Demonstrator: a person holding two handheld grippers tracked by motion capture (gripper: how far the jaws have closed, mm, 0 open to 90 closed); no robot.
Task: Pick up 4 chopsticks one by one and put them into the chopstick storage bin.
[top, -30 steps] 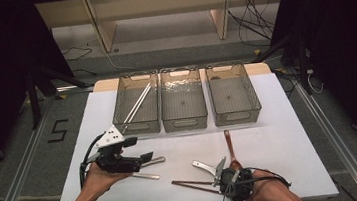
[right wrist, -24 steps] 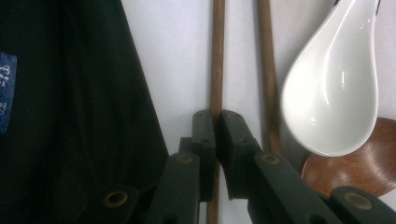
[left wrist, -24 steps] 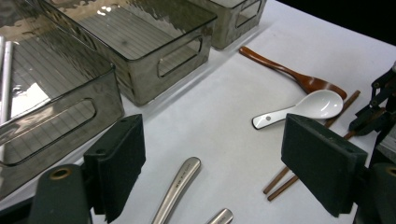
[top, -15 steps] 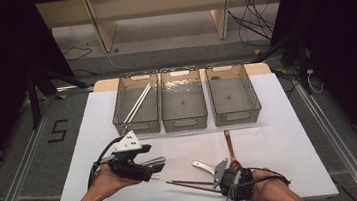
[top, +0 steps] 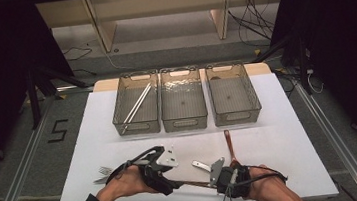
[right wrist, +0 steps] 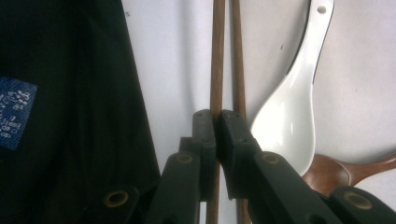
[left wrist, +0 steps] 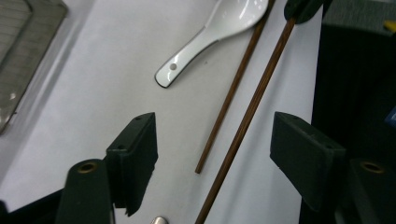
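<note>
Two brown chopsticks (top: 194, 183) are at the table's front edge. My right gripper (top: 213, 182) (right wrist: 217, 114) is shut on one chopstick (right wrist: 217, 56); the other chopstick (right wrist: 238, 56) lies flat just beside it. My left gripper (top: 177, 183) (left wrist: 212, 140) is open, and the held chopstick (left wrist: 252, 107) runs between its spread jaws without touching either. The loose chopstick (left wrist: 229, 102) ends just ahead of those jaws. A white ceramic spoon (top: 201, 166) (left wrist: 215, 32) (right wrist: 289, 116) rests next to the chopsticks.
A wooden spoon (top: 230, 148) (right wrist: 348, 172) lies beyond my right hand, a metal fork (top: 102, 171) to the left. Three clear bins stand at the back: the left bin (top: 138, 127) holds pale chopsticks (top: 137, 105); the middle bin (top: 185, 123) and right bin (top: 237, 117) hold nothing.
My left gripper has moved right and toward the front edge, so its open jaws now straddle the chopstick. My right gripper has kept its hold and barely shifted.
</note>
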